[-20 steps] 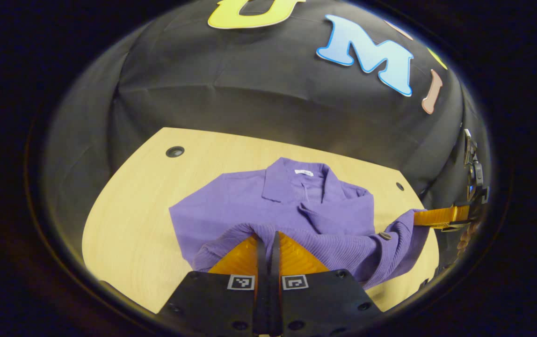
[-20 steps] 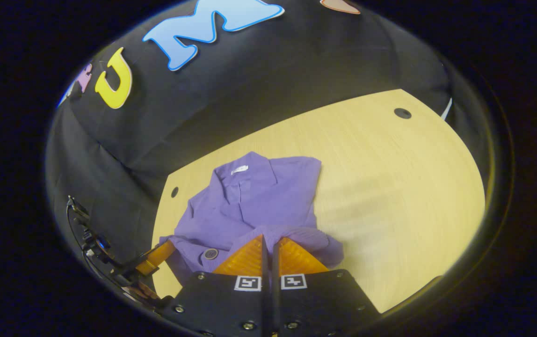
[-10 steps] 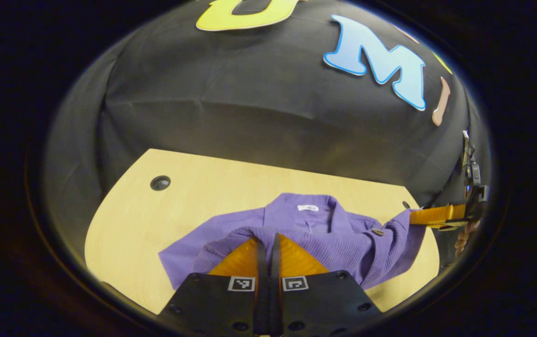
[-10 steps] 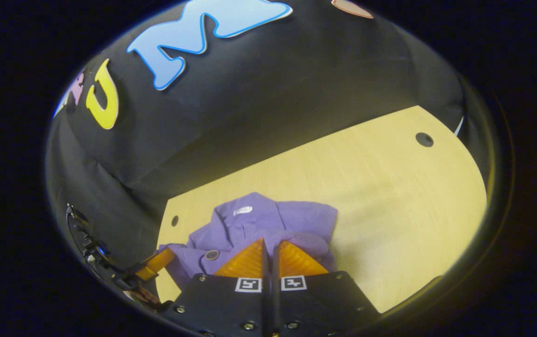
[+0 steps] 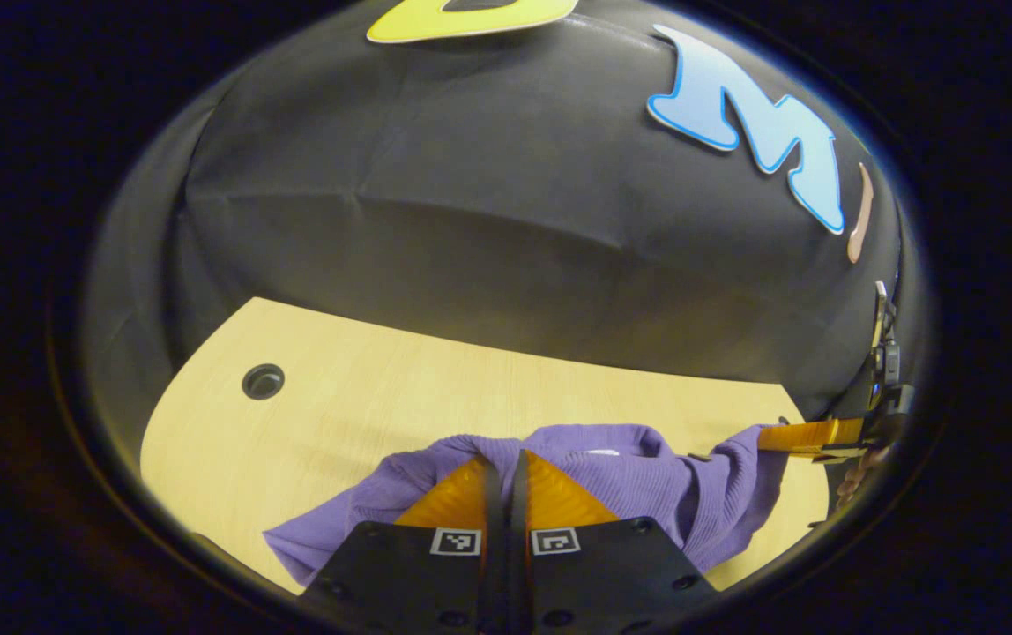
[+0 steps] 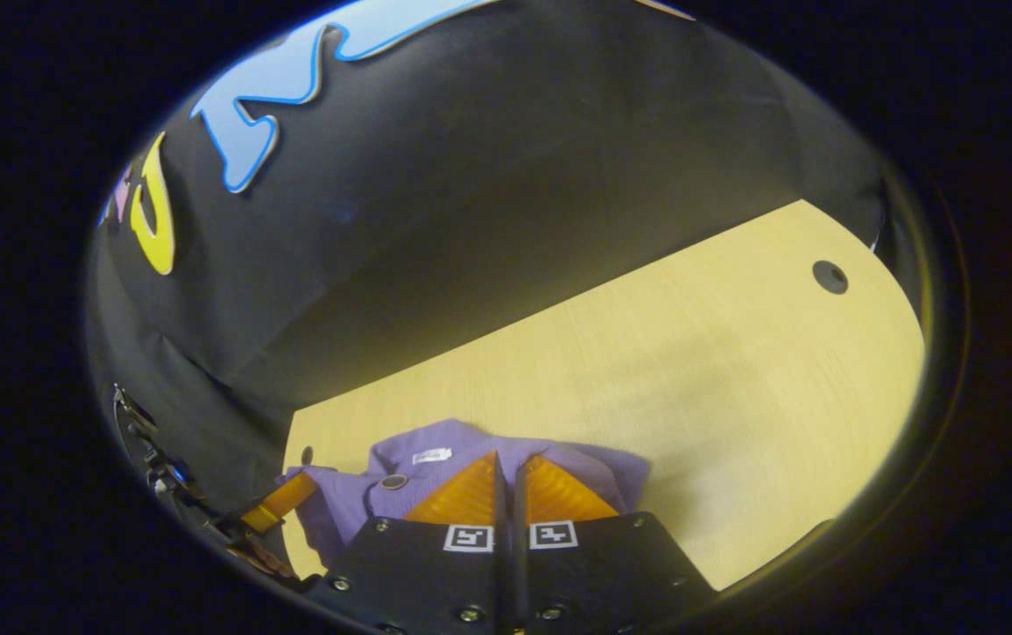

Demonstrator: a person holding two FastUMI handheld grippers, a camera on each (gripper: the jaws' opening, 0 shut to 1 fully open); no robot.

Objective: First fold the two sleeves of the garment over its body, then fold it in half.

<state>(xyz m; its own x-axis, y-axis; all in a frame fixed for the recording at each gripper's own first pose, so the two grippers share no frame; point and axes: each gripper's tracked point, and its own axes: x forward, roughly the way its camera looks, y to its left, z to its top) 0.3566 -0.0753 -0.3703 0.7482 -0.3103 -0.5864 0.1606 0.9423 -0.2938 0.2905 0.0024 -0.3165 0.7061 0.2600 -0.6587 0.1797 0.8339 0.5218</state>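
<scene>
Both tongs pinch the purple garment (image 5: 647, 481) at frame bottom: left tongs (image 5: 506, 460); right tongs (image 6: 508, 463); table (image 6: 691, 370) beyond.

The right claw (image 6: 509, 476) sits at the bottom, its 2 fingers pressed close together on a fold of the purple garment (image 6: 435, 450). The garment lies bunched up on the light wooden tabletop (image 6: 691, 388), near its left corner. A small white tag (image 6: 432, 456) and 1 round button (image 6: 393, 481) show on the cloth. At the far left, the left claw (image 6: 281, 498) grips another edge of the garment. A dark round hole (image 6: 829, 277) is in the tabletop, far right.
</scene>
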